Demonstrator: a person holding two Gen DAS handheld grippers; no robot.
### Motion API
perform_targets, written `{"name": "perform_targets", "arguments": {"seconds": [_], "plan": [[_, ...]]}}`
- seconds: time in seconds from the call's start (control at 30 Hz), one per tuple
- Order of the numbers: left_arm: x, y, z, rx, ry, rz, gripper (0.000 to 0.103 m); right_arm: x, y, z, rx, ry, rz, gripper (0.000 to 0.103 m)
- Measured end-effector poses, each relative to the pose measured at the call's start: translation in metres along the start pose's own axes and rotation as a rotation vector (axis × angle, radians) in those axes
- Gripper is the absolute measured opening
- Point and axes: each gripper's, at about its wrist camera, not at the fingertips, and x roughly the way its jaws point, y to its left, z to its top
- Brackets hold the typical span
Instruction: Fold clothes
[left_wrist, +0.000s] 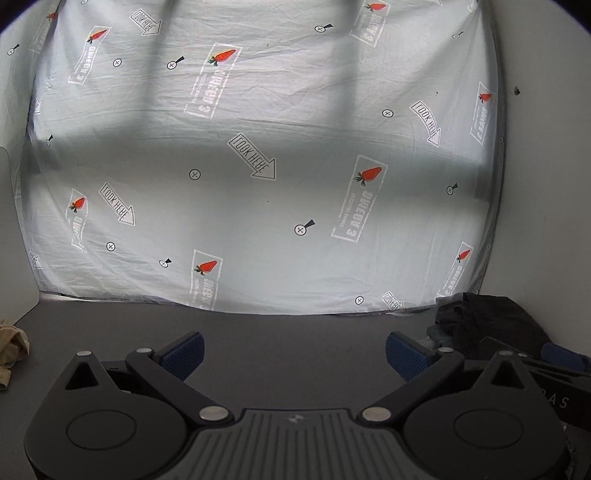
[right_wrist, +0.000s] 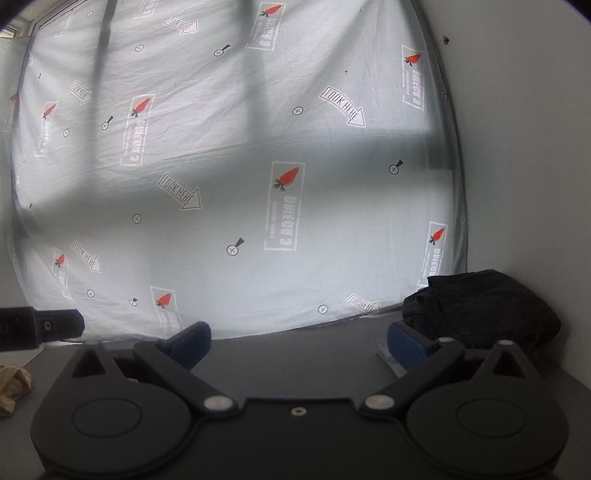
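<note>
A crumpled black garment (left_wrist: 487, 319) lies on the grey table at the right, against the wall; it also shows in the right wrist view (right_wrist: 480, 306). A beige crumpled garment (left_wrist: 11, 347) lies at the table's left edge, and shows in the right wrist view (right_wrist: 13, 384) too. My left gripper (left_wrist: 293, 354) is open and empty above the bare table. My right gripper (right_wrist: 299, 347) is open and empty, its right finger close to the black garment. The right gripper's body (left_wrist: 546, 365) shows at the right of the left wrist view.
A pale sheet (left_wrist: 258, 166) printed with carrots and arrows hangs behind the grey table (left_wrist: 295, 332). White walls (right_wrist: 524, 147) stand at the right and left. A small clear plastic piece (right_wrist: 388, 356) lies by the black garment.
</note>
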Motion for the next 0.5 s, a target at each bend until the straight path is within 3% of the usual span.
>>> {"name": "perform_targets", "arguments": {"seconds": [0.17,0.5], "plan": [[-0.041,0.04,-0.026,0.046,0.047,0.029,0.103,-0.034,0.045,-0.026,0.029,0.119,0.076,0.103],[-0.099,0.094,-0.072,-0.006,0.167,0.088,0.103,-0.093,0.105,-0.079,-0.06,0.238,-0.024,0.103]]}}
